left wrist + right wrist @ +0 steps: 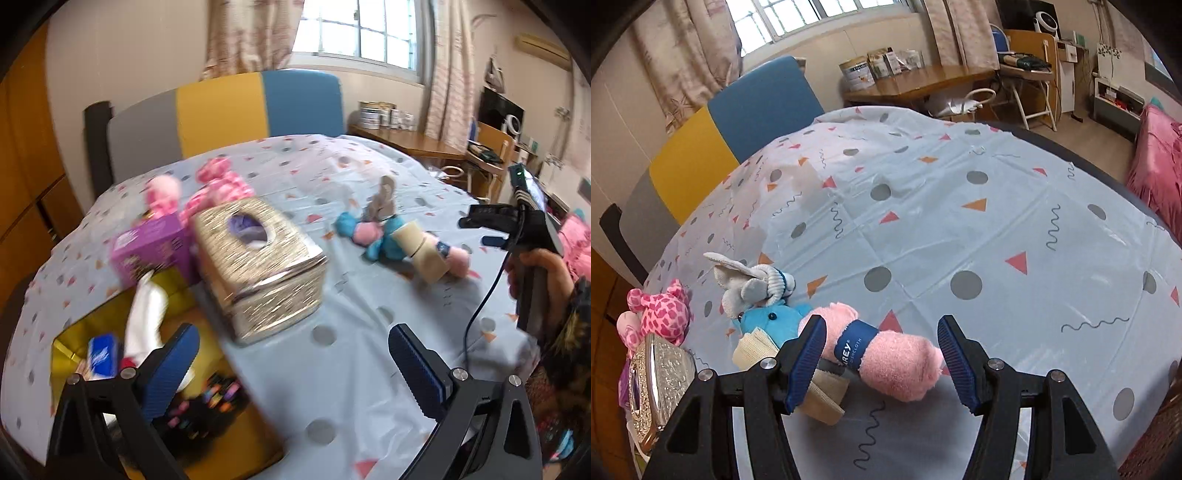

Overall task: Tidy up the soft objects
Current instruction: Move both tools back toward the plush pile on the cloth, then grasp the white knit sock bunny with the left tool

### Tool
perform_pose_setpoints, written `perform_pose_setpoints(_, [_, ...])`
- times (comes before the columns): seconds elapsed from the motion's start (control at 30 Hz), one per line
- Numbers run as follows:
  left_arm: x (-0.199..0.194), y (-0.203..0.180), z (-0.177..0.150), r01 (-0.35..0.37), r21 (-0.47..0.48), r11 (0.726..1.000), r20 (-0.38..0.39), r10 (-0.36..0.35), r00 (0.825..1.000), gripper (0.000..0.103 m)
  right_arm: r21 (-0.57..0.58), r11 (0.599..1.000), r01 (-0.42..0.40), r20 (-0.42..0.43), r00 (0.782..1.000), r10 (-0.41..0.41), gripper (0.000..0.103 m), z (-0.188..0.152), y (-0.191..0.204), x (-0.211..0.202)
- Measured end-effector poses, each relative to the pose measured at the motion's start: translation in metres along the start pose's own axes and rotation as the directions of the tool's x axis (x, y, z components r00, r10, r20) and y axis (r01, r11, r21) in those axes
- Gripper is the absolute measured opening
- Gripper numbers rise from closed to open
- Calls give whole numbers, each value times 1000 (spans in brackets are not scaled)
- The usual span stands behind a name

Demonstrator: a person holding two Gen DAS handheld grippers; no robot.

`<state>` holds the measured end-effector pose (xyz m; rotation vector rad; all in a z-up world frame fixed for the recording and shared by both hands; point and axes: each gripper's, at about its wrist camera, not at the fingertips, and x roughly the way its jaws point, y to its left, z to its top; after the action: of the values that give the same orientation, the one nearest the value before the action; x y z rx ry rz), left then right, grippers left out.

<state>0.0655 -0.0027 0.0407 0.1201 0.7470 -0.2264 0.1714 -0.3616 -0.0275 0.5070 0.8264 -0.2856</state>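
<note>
My left gripper (293, 363) hangs over the table with its jaws spread wide and nothing between them. Beneath its left finger I note a yellow bin (177, 295) holding a white cloth item (146, 314), a blue packet (103, 354) and a dark item with coloured spots (208, 400); blur keeps me from identifying these further. Just beside the bin stand a glittery gold tissue box (262, 266), with purple visible through its oval opening, and a purple carton (153, 247) behind which pink plush toys (218, 184) lie. My right gripper (882, 350) is likewise spread, its fingers either side of a rolled pink towel (897, 360) bound by a blue band (855, 345); the towel lies on the patterned tablecloth (960, 206), and I cannot tell whether the left pad touches it. Touching the towel's near end is a beige roll (823, 398), and beside it a blue plush (775, 319) with a grey plush (746, 288) resting against it. None of this group is in a container.
</note>
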Motion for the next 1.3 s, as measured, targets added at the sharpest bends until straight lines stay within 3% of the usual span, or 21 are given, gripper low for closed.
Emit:
perform_pose_setpoints(0.43, [72,-65,82,172,23,985,-84,-169,982,103,89,994,-65,-54,996,70,63,2,-9,7])
perform_pose_setpoints(0.57, [103,-89,110,201,50,978,-115,-194,974,103,119,992,-49,-54,997,56,63,3,-15,6])
perform_pose_setpoints(0.73, [149,-123,144,196,127,972,-148,-177,973,103,169,983,-73,-64,994,85,63,5,-24,5])
perform_pose_setpoints(1.0, [244,-144,186,156,138,978,-222,-124,967,103,192,969,-154,-93,980,174,64,4,-22,7])
perform_pose_setpoints(1.07, [265,-145,189,154,128,980,-255,-117,960,103,189,967,-172,-101,976,193,64,3,-20,7])
perform_pose_setpoints(1.23, [311,-148,190,179,85,980,-362,-137,922,100,194,960,-203,-112,967,228,64,2,-18,8])
perform_pose_setpoints(1.27, [317,-150,188,180,80,980,-384,-136,913,96,196,959,-205,-113,967,230,64,3,-18,8])
perform_pose_setpoints(1.3, [325,-151,185,186,64,981,-416,-143,898,75,198,958,-208,-115,966,233,64,3,-18,9])
